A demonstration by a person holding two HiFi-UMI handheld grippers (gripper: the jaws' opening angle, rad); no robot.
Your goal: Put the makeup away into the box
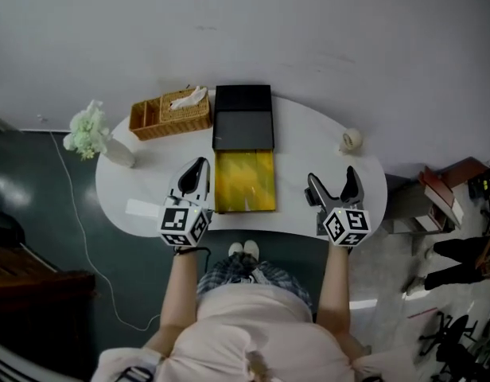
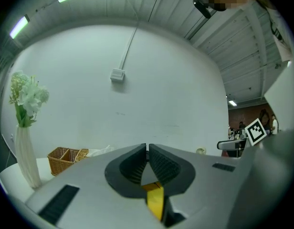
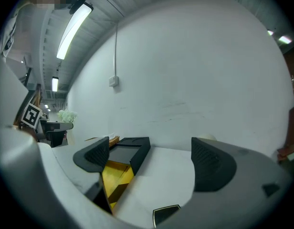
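**Item: makeup.** The only candidate in sight is a small dark flat piece with a pale rim [image 3: 166, 215]. It lies on the white counter [image 1: 309, 146] just under the right claw [image 1: 332, 178]. It is probably a compact, though too little of it shows to be sure.

**Destination: box** [image 1: 243, 128]. It is black, open, and sits mid-counter against the wall. A gold-lined panel [image 1: 245, 183] is laid out in front of it, between the two claws.

**Right claw.** The jaws are spread wide with nothing between them. It is held over the counter's near edge, to the right of the gold panel.

**Left claw** [image 1: 200, 167]. The jaws are pressed together and hold nothing. It sits just left of the gold panel.

**Handling note (judgement).**
- The grasp has not begun.
- A flat piece gives little to bite on, so the right claw should come down low and square and take it by opposite edges.
- It should then be carried level over the panel and set down inside, not dropped.
- The left claw could steady the box.

**Surroundings.**
- A wicker basket [image 1: 169, 111] sits left of the box.
- A vase of pale flowers [image 1: 90, 134] stands at the far left.
- A tape roll [image 1: 351, 140] lies well to the right.
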